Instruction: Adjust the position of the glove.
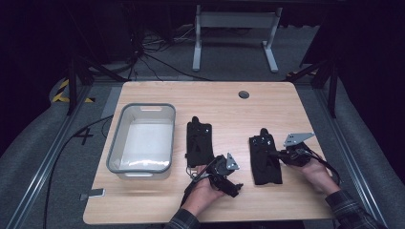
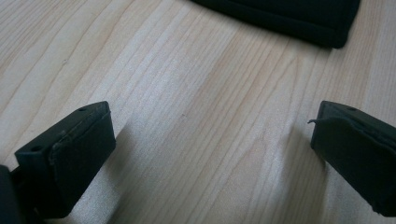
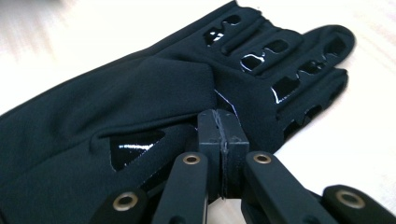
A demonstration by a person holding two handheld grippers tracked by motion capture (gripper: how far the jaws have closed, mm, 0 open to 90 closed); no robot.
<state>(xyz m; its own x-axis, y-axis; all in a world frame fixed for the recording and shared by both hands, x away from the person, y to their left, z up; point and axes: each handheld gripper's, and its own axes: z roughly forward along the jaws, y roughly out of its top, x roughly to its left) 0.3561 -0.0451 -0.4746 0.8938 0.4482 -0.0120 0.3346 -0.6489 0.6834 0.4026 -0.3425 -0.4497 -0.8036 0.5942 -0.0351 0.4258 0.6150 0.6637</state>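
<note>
High view: desk [image 1: 157,200] seen whole, with grey bin [image 1: 116,138] near the left edge, one black glove [image 1: 198,142] just right of the bin, a second glove [image 1: 264,160] right of centre. Left hand-held gripper [image 1: 234,187] held low near the front edge, between the two gloves, pointing toward the second. Right hand-held gripper [image 1: 274,153] at the right side of the second glove, tips over the cloth. Jaw state not readable from up here.

Left gripper view: bare wood grain close up, both jaws of the left hand-held gripper [image 2: 212,144] standing wide apart, nothing between them, pads [image 2: 84,154] just above the desk [image 2: 187,93]. Dark hem of a glove [image 2: 289,18] at the top, well clear of the jaws.

Right gripper view: right hand-held gripper [image 3: 223,135] with jaws pressed together, tips touching the glove [image 3: 140,93] near its middle; whether a pinch of cloth sits between the pads, cannot tell. Shows what the high view misses: cut-out slots along the glove fingers, glossy patches, a fold across the back.
</note>
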